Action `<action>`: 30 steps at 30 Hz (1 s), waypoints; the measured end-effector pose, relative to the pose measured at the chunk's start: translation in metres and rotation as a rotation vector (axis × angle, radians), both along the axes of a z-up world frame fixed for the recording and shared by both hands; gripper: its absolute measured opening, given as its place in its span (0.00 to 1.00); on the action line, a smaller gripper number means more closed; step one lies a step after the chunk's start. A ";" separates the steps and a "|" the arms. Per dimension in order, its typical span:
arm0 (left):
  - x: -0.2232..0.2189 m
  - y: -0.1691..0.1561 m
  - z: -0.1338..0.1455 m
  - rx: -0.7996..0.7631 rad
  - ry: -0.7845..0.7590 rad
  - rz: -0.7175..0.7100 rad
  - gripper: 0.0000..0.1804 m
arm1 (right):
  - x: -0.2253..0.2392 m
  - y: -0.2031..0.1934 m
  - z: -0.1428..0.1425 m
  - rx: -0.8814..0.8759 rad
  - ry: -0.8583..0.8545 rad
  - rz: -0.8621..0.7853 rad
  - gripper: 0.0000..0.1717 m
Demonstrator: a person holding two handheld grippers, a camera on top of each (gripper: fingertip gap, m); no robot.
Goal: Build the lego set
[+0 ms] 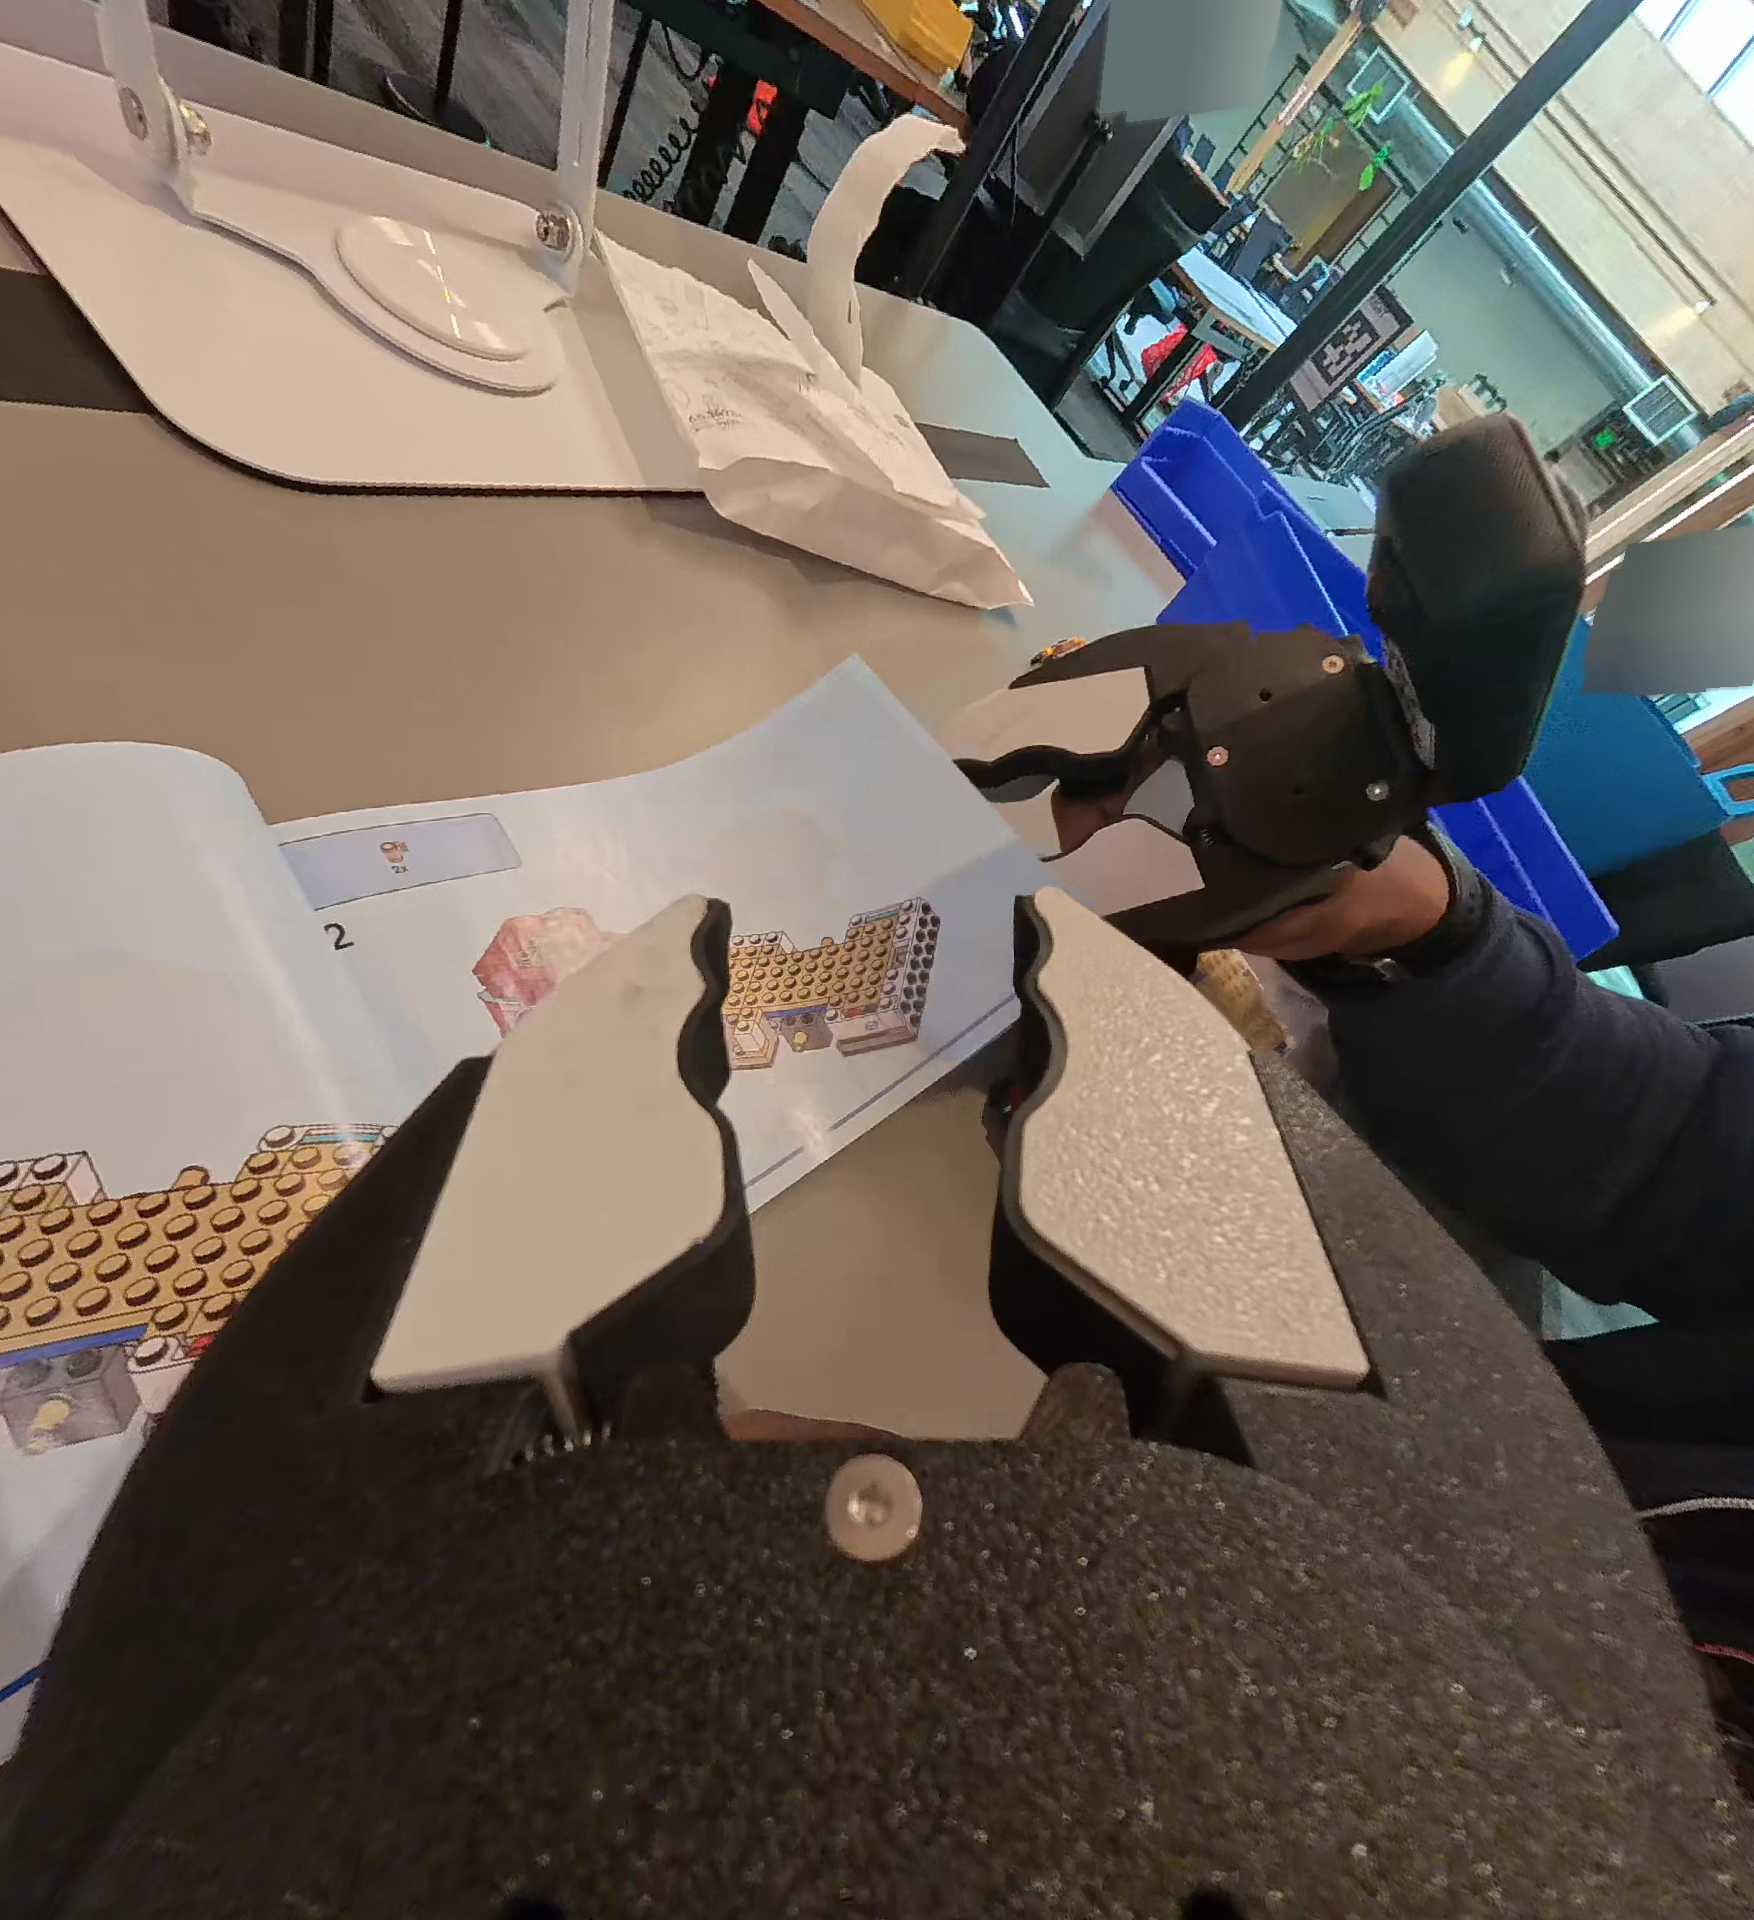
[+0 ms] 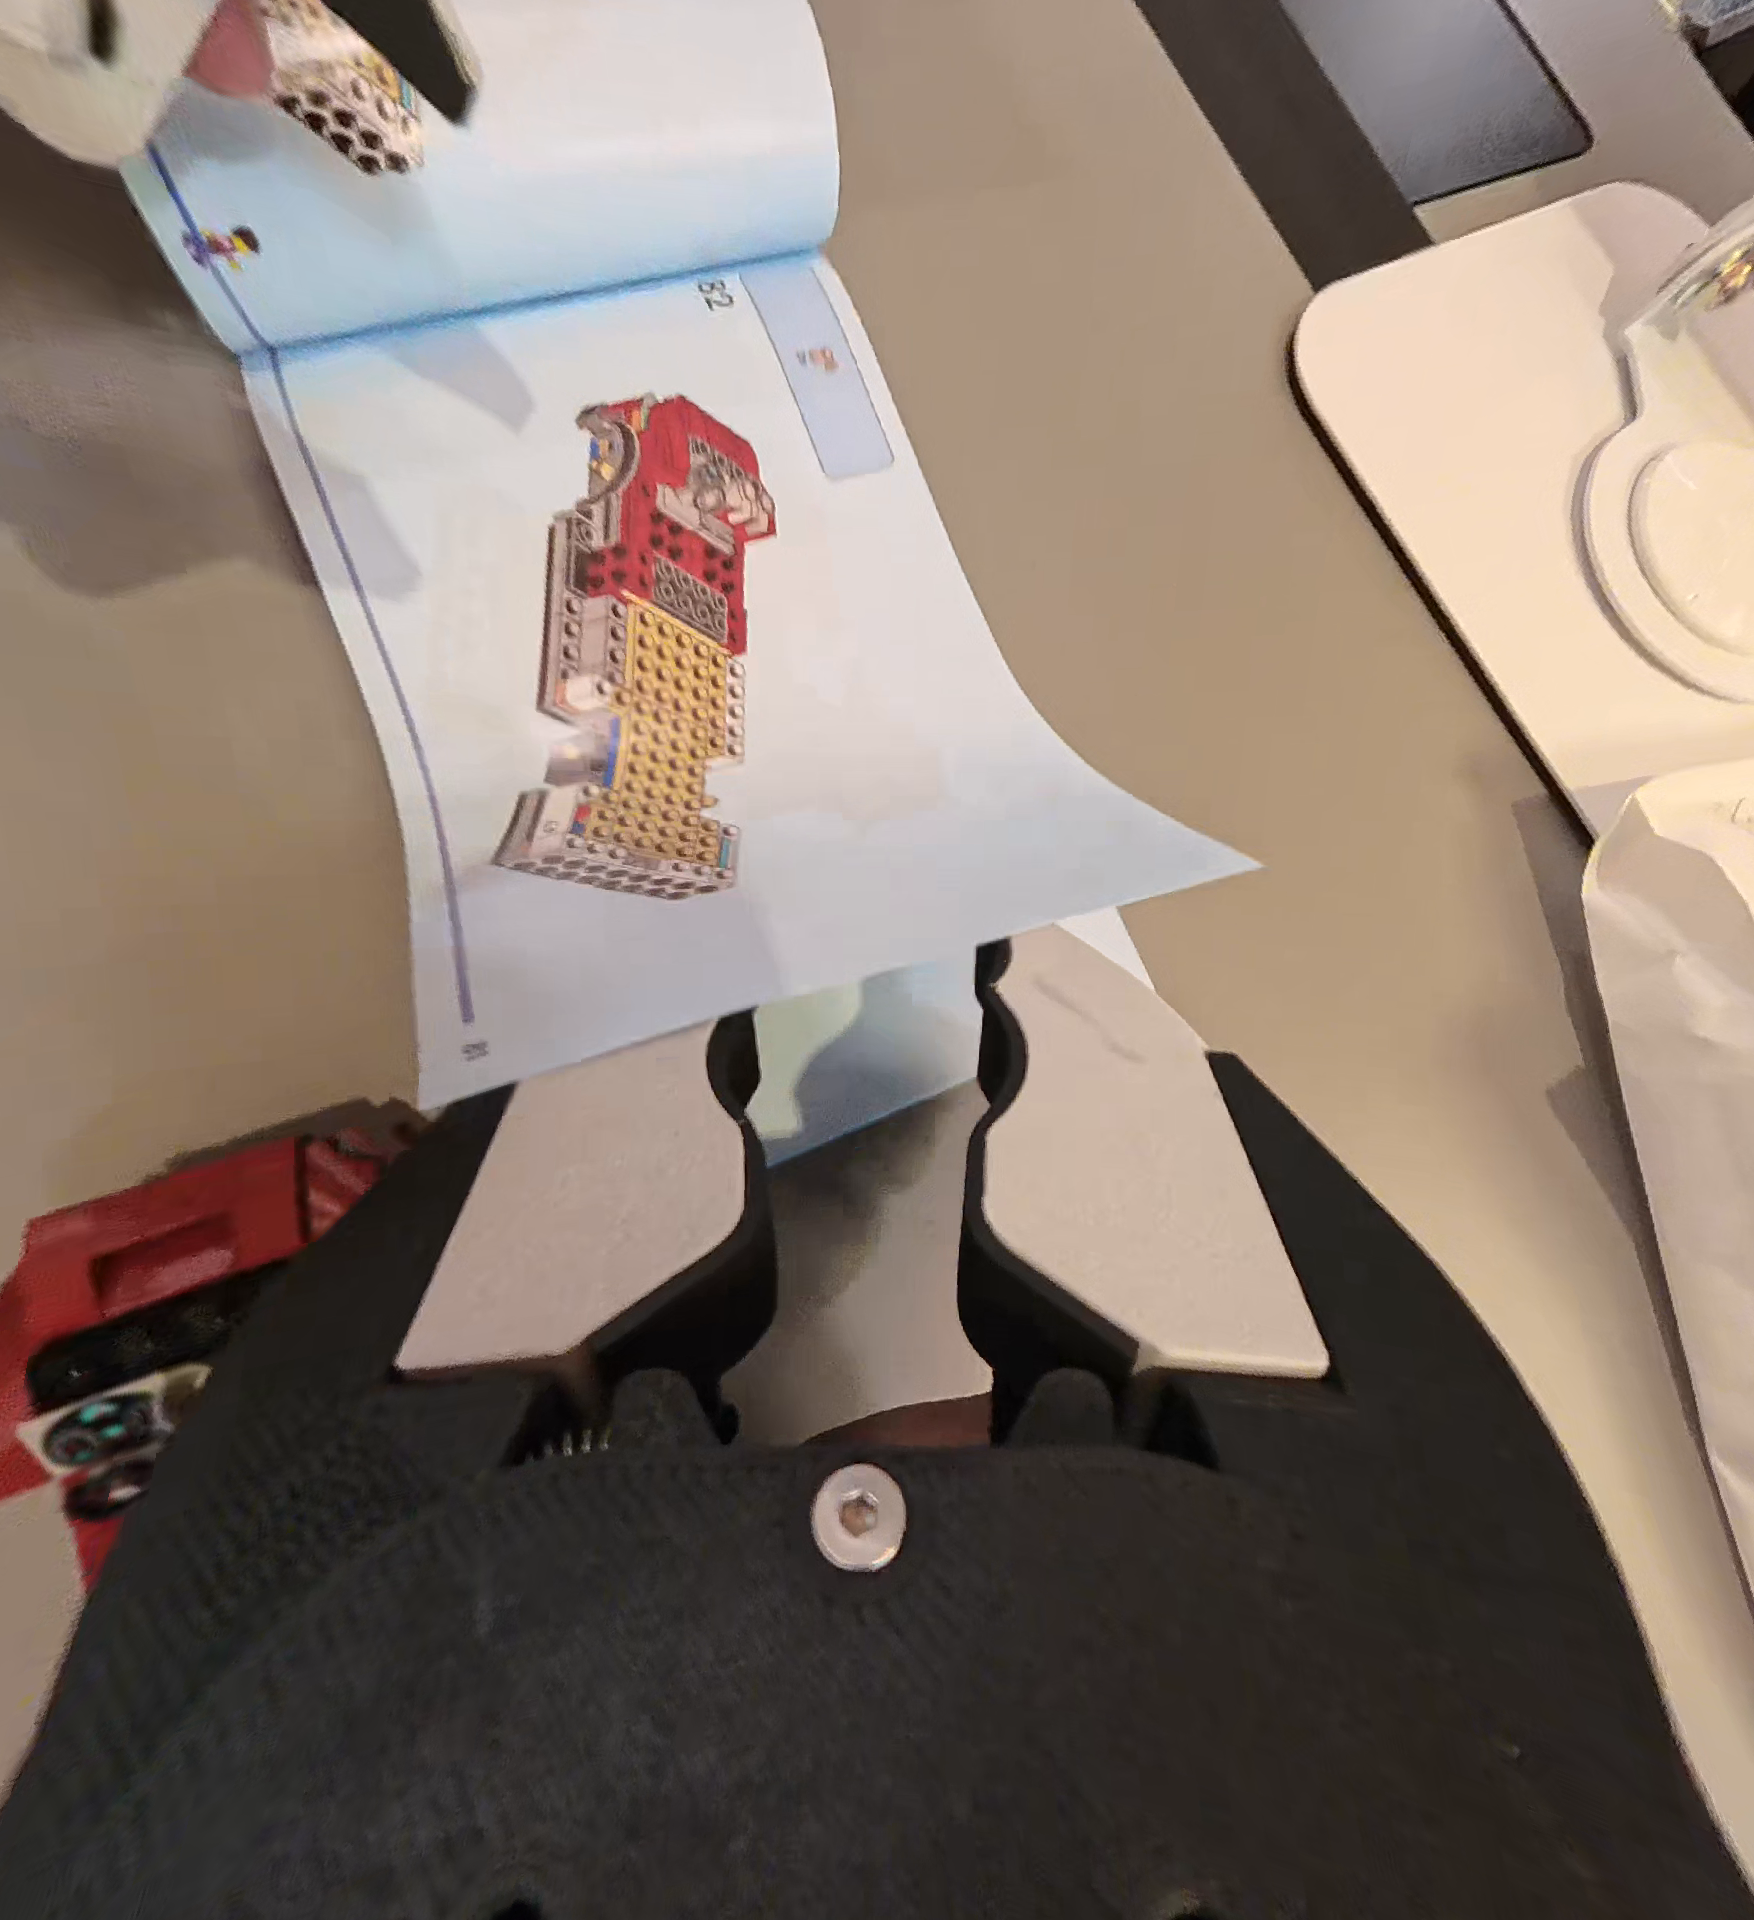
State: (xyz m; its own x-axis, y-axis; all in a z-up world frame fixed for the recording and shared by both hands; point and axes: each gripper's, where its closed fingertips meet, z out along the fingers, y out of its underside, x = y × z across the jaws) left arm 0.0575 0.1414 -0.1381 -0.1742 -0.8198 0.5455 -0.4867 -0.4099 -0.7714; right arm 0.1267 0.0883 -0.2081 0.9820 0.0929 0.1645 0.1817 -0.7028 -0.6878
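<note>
My left gripper (image 1: 868, 935) hangs with its jaws spread wide above the open building-brick instruction booklet (image 1: 582, 894), gripping nothing; between its fingertips I see only the printed drawing of a tan studded model. The booklet lies on the grey table (image 1: 229, 623), its right-hand page (image 2: 748, 644) curling up off the surface. My right gripper (image 2: 857, 997) is at that page's free edge: the paper passes over its fingertips, so the tips are hidden, and the jaws stand parted with a clear gap, not pinched on the sheet as far as I can see. From the left camera, that gripper sits just beyond the page's corner, held in my hand (image 1: 1351, 914) with a dark sleeve. Below and to its left lies a red brick assembly (image 2: 125, 1320), blurred. Farther off are a white stand base (image 1: 333, 301), a crumpled white paper bag (image 1: 811, 447) and a blue plastic bin (image 1: 1268, 540).
</note>
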 end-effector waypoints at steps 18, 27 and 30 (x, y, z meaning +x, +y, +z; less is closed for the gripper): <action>-0.003 -0.046 -0.037 0.390 0.066 -0.162 0.36 | -0.014 0.034 0.020 0.057 0.059 -0.006 0.22; -0.003 -0.031 -0.026 0.245 0.035 -0.062 0.27 | -0.028 0.051 0.025 0.065 0.026 -0.006 0.22; -0.003 -0.028 -0.025 0.216 0.033 -0.056 0.27 | -0.029 0.051 0.025 0.065 0.027 -0.001 0.22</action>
